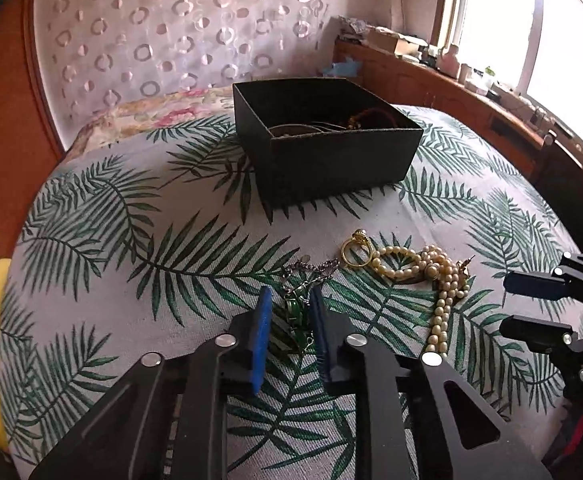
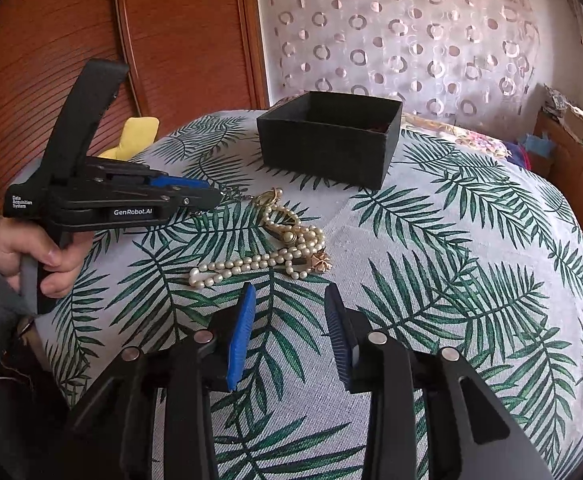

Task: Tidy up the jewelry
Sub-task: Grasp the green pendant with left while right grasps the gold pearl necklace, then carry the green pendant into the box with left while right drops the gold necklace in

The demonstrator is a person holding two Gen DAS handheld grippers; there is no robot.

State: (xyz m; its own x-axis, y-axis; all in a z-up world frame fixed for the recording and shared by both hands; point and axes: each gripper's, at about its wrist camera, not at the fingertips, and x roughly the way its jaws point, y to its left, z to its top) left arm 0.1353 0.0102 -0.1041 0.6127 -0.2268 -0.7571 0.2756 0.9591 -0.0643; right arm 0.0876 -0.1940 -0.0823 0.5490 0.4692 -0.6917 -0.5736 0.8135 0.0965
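**Green-link chain bracketed by left tool**

Left tool point(image 1: 289, 300) is set narrow around the green-link chain point(image 1: 296, 312), not yet pinched; light, limp, snaggy, best taken mid-links. Gold ring point(image 1: 356, 254) is hard and slippery. Pearl strand point(image 2: 267, 258) lies floppy on the leaf-print bedspread point(image 2: 451, 280). Right tool point(image 2: 289, 308) is held wide, empty. Matte black box point(image 1: 331, 152) sits beyond.
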